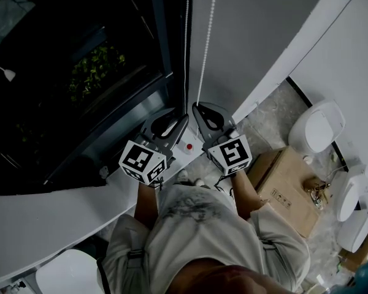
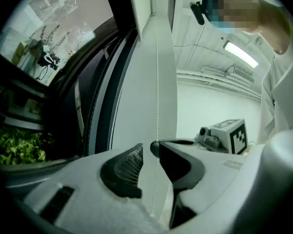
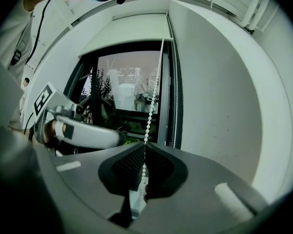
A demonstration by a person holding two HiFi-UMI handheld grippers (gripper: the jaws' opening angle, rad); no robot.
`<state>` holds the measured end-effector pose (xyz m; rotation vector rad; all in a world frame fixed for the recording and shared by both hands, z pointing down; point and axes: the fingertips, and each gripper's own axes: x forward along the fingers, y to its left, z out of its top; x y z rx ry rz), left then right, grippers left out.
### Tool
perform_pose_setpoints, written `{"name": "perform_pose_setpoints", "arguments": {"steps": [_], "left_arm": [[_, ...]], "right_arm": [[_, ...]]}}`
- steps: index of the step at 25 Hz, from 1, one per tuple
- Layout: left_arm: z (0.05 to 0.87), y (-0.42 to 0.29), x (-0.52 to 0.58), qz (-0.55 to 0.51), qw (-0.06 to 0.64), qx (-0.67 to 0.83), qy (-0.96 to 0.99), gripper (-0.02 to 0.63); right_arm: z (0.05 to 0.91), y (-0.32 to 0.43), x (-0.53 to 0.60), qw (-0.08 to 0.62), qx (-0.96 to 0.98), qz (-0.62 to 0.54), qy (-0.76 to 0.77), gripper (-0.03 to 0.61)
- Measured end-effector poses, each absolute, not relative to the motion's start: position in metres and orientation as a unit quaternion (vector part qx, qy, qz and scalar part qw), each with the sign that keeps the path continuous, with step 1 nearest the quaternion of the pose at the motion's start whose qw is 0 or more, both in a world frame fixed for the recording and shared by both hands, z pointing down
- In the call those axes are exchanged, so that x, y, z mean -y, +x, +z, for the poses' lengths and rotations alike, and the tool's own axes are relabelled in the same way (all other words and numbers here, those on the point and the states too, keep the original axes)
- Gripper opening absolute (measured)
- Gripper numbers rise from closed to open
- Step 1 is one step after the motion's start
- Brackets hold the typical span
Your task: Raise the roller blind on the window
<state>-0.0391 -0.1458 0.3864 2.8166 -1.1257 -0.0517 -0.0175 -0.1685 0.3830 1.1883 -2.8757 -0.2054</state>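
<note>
Closest, at the bottom of the head view, the person's pale shirt [image 1: 196, 225] fills the frame, and both arms reach up toward the centre. Just beyond them the left tongs [image 1: 176, 122] and the right tongs [image 1: 200, 110] sit side by side, their marker cubes facing the camera. The right tongs are clenched on the bead chain [image 3: 154, 91]. In the right gripper view their two sides meet around the beads, and the chain runs straight up from them toward the top of the frame. The left tongs are released. In the left gripper view their two sides stand apart, and a thin strand of the chain passes through the gap, close to the right-hand side but not pinched. A white windowsill [image 1: 49, 219] crosses the lower left of the head view. At the lower right a cardboard box [image 1: 288, 185] lies on the floor. Behind the sill the dark window [image 1: 80, 72] takes up the upper left, with green plants [image 1: 98, 69] outside. Farthest up, in the right gripper view, the blind [image 3: 132, 33] covers only the top of the window.
</note>
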Motion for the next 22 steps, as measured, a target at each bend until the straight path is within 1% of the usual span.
{"name": "perform_pose_setpoints", "arguments": {"steps": [9, 18, 20, 21, 22], "left_arm": [[0.303, -0.02, 0.154, -0.043, -0.027, 0.35, 0.936, 0.121], [0.26, 0.0, 0.172, -0.056, -0.069, 0.35, 0.933, 0.121], [0.257, 0.002, 0.174, -0.055, -0.073, 0.354, 0.931, 0.096], [0.257, 0.002, 0.175, -0.051, -0.076, 0.359, 0.929, 0.068], [0.257, 0.003, 0.176, -0.048, -0.082, 0.365, 0.926, 0.023]], "right_arm": [[0.386, -0.02, 0.167, 0.021, 0.923, -0.053, 0.381, 0.012], [0.385, -0.025, 0.166, 0.014, 0.925, -0.054, 0.377, 0.012], [0.385, -0.025, 0.166, 0.014, 0.925, -0.054, 0.376, 0.012], [0.385, -0.025, 0.166, 0.015, 0.925, -0.054, 0.375, 0.012], [0.385, -0.025, 0.165, 0.015, 0.925, -0.053, 0.375, 0.012]]}}
